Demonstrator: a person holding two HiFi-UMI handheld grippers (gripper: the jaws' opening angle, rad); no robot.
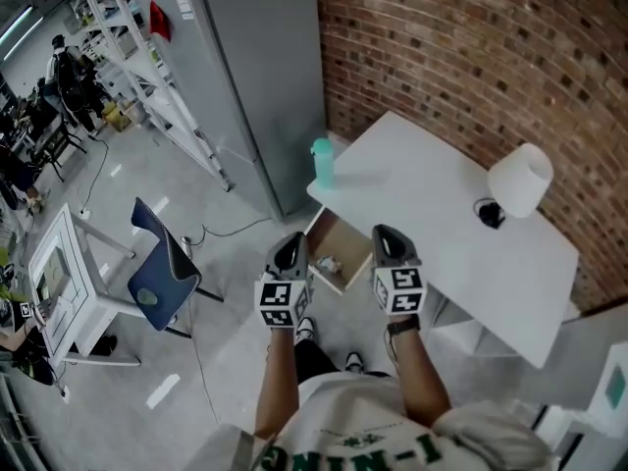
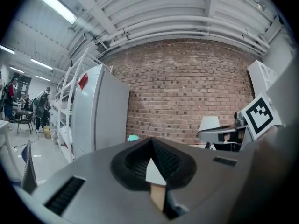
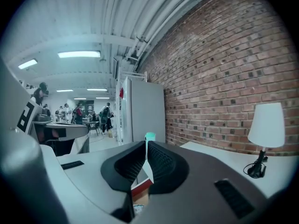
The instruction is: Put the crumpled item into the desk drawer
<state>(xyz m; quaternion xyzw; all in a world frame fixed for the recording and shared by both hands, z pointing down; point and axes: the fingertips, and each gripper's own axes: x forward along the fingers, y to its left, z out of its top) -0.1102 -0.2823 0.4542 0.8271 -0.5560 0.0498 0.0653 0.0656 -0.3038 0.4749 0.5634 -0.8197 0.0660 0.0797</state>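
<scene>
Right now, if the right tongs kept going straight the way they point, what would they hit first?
Probably the teal bottle on the white desk: it sits right in line with the shut right tongs. They may pass just over it and reach the grey cabinet behind; depth is unclear.

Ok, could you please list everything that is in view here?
desk: one, white, against the brick wall
drawer: one, wooden inside, open at the desk's front
crumpled item: one, pale, inside the drawer
bottle: one, teal, on the desk's corner
lamp: one, white, on the desk by the wall
cabinet: one, grey, left of the desk
chair: one, blue, on the floor
ladder: one, white, beside the cabinet
left gripper: one, grey, jaws shut, empty
right gripper: one, grey, jaws shut, empty
</scene>
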